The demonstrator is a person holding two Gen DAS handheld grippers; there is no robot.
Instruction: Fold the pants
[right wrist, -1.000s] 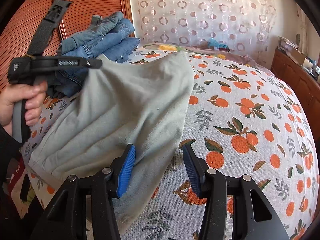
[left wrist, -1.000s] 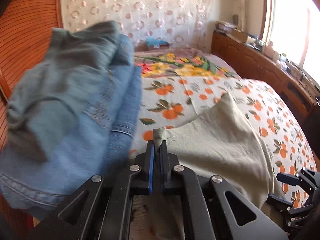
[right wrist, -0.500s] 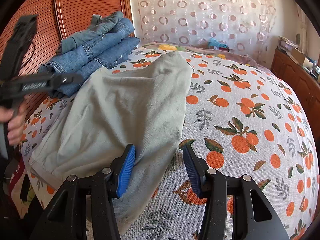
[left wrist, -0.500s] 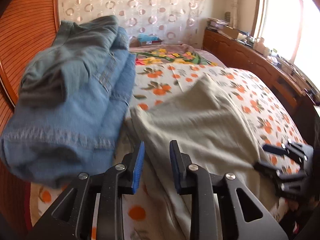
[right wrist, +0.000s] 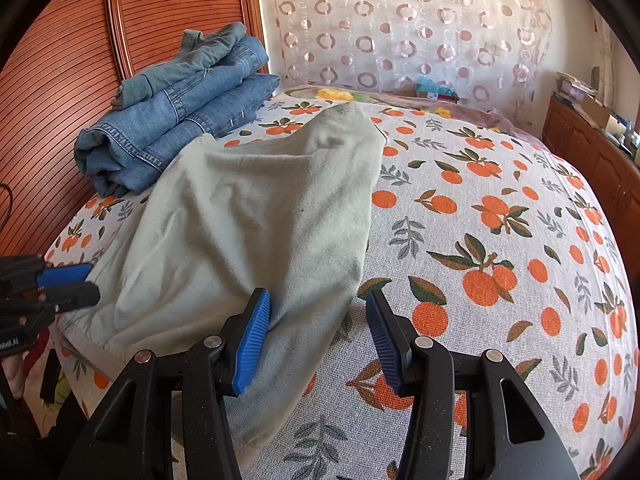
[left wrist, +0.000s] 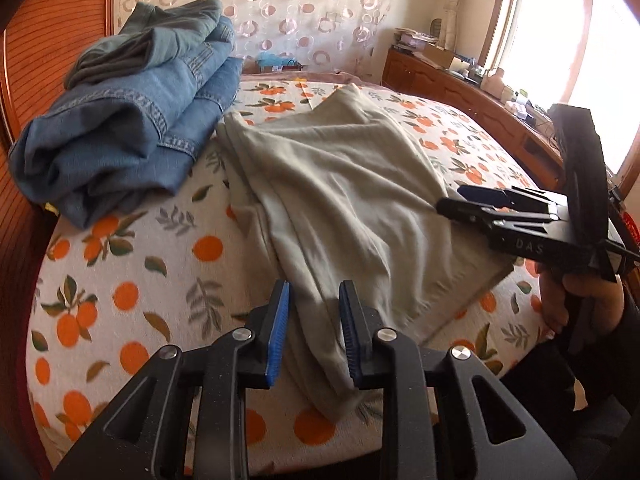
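pale grey-green pants (left wrist: 340,184) lie on the orange-print bedspread (right wrist: 500,240), near the corner of the bed closest to both cameras. already doubled over at least once, to judge from the stacked edges along the side that faces the jeans. one narrow end trails toward the bed edge, under the left gripper (left wrist: 314,332). a stack of folded jeans (left wrist: 120,120) sits just beside the pants, toward the wooden headboard (right wrist: 60,80); edges look close, contact not certain.

fingers:
- left gripper: jaws partly apart, nothing pinched. the trailing strip of cloth shows between the blue pads in the left wrist view, but lies on the bed below them, not pressed.
- right gripper (right wrist: 318,336): jaws apart, wider than the left, nothing held. its left pad sits at the cloth edge; pressing or just over it, cannot tell.

handling, judged from look:
- thin knit, soft, light. drapes and ripples, holds no shape of its own.
- will sag between two grips; a one-point lift would let it bunch.
- matte surface, likely not slippery in ribbed pads.
- layers may slide apart if only the top one is caught.

where to take hold:
- the two corners of the near narrow end, one per gripper, pinching through all layers.
- carry toward the far end, keeping the edge taut between the grips.

risk: dragging the bedspread up with the cloth if the pinch goes too deep.
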